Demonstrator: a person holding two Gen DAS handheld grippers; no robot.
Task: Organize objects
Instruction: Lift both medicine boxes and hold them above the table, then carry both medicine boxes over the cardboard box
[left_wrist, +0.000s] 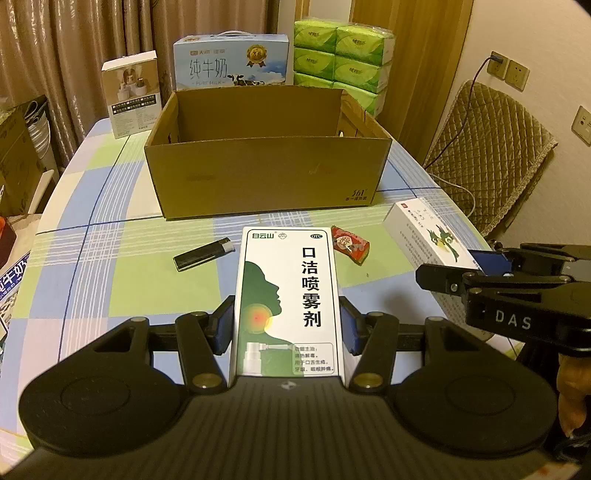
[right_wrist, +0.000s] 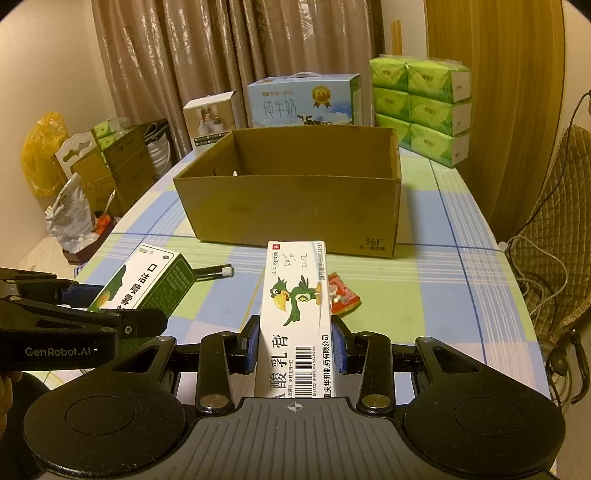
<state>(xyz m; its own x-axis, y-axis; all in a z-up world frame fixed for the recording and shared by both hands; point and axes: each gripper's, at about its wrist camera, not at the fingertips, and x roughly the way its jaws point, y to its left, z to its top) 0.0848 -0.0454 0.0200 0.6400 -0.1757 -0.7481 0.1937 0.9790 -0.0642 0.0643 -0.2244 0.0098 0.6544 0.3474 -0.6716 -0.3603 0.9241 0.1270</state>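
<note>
Left tool (left_wrist: 287, 325) clamps the green spray box (left_wrist: 288, 295), right tool (right_wrist: 295, 345) the bird-printed ointment box (right_wrist: 295, 317); both boxes point lengthwise at the open carton (left_wrist: 266, 177) straight ahead on the desk (left_wrist: 110, 280) (the left appears slightly nearer).

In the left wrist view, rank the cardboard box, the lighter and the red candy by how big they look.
1. Cardboard box, by far the largest.
2. Lighter.
3. Red candy, shorter than the lighter but thicker, so those two are close.
</note>
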